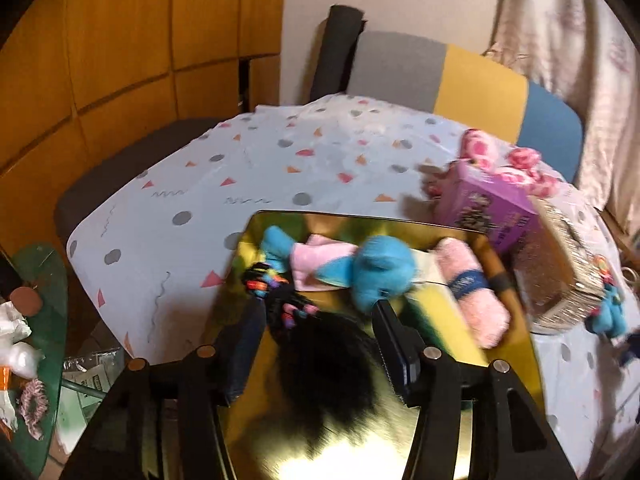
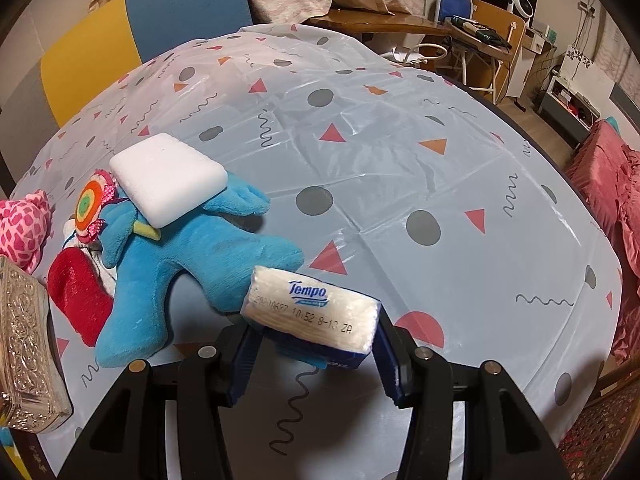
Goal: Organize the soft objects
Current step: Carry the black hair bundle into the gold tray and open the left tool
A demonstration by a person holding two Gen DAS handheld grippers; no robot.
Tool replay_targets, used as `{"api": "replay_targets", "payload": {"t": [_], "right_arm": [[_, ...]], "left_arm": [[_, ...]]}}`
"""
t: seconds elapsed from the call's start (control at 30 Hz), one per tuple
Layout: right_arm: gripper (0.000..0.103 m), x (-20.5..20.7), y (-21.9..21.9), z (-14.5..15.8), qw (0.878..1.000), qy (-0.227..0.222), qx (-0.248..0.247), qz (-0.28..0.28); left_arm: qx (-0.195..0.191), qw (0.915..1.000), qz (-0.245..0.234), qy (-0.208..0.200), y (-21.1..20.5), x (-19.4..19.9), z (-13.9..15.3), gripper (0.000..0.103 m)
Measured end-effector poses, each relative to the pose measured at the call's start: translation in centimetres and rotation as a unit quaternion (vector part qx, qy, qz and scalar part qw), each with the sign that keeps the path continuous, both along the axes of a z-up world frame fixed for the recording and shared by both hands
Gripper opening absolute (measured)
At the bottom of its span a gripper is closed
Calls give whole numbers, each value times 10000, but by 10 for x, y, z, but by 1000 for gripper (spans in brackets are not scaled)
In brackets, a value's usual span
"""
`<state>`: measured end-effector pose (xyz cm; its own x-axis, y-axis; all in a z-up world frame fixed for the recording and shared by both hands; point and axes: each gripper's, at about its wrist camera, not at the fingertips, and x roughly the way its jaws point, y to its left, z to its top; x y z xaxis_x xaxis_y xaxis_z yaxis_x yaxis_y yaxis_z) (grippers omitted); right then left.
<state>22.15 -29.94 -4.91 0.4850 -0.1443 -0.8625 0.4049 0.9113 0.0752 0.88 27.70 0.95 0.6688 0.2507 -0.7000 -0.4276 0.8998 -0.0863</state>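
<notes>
At the bottom of the left wrist view, the left claw (image 1: 318, 322) stands with its pads apart above a gold metal tin (image 1: 516, 364). A black furry tassel (image 1: 320, 360) with a braided cord and coloured beads lies between the fingers (image 1: 394, 328), and the blur hides whether either pad touches it. No grip shows. Further up in the tin lie a blue plush toy (image 1: 380, 272) with a pink cloth (image 1: 320, 260) across it, a rolled pink towel (image 1: 474, 292) with a dark blue band, and a yellow sponge (image 1: 430, 312) partly under them. Right of the tin, a purple box (image 1: 488, 204) leans on a silver embossed box (image 1: 568, 276), with a pink spotted plush (image 1: 484, 148) behind them, in the upper right of the frame. All of it rests on the bench (image 1: 200, 184), which is covered with a pale cloth printed with dots and triangles. A chair (image 1: 460, 72) in grey, yellow and blue stands beyond it.

In the right wrist view, the right claw (image 2: 316, 344) at the bottom centre is clamped on a Tempo tissue pack (image 2: 316, 312), one pad pressing each end, and the pack is off the bench (image 2: 400, 160). Left of it a large blue plush toy (image 2: 192, 256) lies flat with a white sponge block (image 2: 168, 178) resting on its upper part. At the left edge are a red cloth (image 2: 78, 292), a round orange and green ornament (image 2: 90, 202), the pink spotted plush (image 2: 22, 228) and the silver embossed box (image 2: 24, 352).
</notes>
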Motion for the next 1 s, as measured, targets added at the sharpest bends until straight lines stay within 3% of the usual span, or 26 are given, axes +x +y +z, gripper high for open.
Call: {"api": "replay_targets", "payload": {"t": [0.43, 0.63, 1.0], "right_arm": [[52, -5, 0, 6, 9999, -150, 84, -13], [52, -9, -4, 11, 9993, -308, 199, -74], [52, -20, 0, 37, 9929, -1048, 546, 150]], "left_arm": [[151, 9974, -693, -147, -71, -10, 10, 60], [163, 9967, -793, -105, -81, -13, 6, 61], [56, 9973, -737, -46, -75, -18, -2, 62]]}}
